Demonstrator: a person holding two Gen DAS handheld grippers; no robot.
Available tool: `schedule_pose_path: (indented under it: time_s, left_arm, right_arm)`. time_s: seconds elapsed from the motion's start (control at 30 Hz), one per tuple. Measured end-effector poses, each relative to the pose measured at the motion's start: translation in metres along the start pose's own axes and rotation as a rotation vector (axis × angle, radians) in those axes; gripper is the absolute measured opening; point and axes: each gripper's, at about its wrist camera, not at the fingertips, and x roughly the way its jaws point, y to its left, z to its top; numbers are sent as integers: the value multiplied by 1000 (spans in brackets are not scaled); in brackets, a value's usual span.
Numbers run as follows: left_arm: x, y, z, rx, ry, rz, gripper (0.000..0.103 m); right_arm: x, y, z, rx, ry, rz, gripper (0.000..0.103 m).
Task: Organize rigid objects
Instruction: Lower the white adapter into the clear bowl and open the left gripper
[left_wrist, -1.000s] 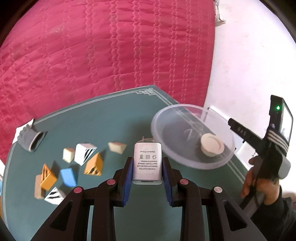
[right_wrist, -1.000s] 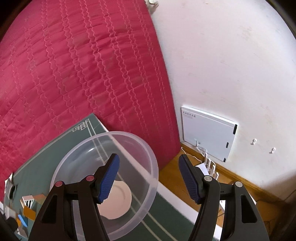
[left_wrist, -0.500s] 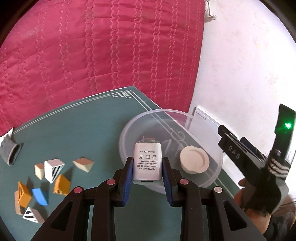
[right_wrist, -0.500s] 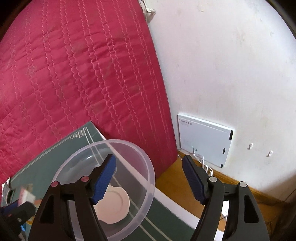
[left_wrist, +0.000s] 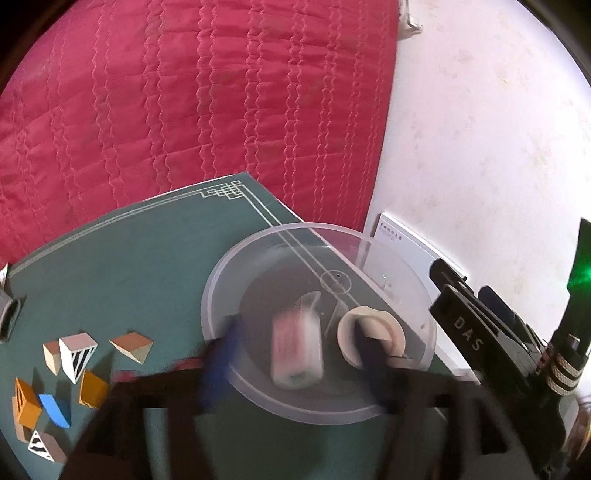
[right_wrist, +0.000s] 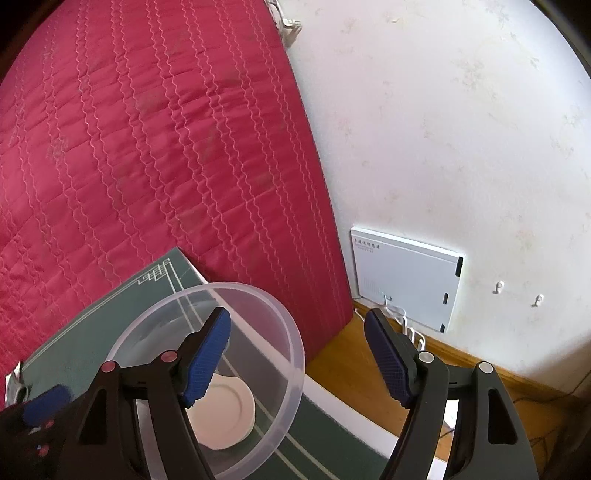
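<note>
Clear plastic bowl (left_wrist: 221, 280) sits on green mat (left_wrist: 122, 254). Left gripper (left_wrist: 295, 363) jaws opening; blurred white adapter (left_wrist: 295, 347) lies between them, free of pads, inside bowl beside white lid (left_wrist: 347, 328). Right gripper (right_wrist: 297, 354) spread, empty, straddling the bowl's rim.

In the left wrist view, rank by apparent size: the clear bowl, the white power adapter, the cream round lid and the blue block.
1. clear bowl
2. white power adapter, though motion blur makes its outline unsure
3. cream round lid, partly hidden; close to the adapter
4. blue block
</note>
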Motion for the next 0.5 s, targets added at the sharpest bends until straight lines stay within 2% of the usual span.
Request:
schedule_pose_path:
  time_s: [0.3,0.5]
  left_arm:
    - [-11,38,-6,-102,-7,75,90]
    - [-16,51,-14,-124,5,112,93]
  right_arm:
    - [-2,2,-1,-12,-3,13,76]
    - [-4,4,-4,-19,-3,30,76]
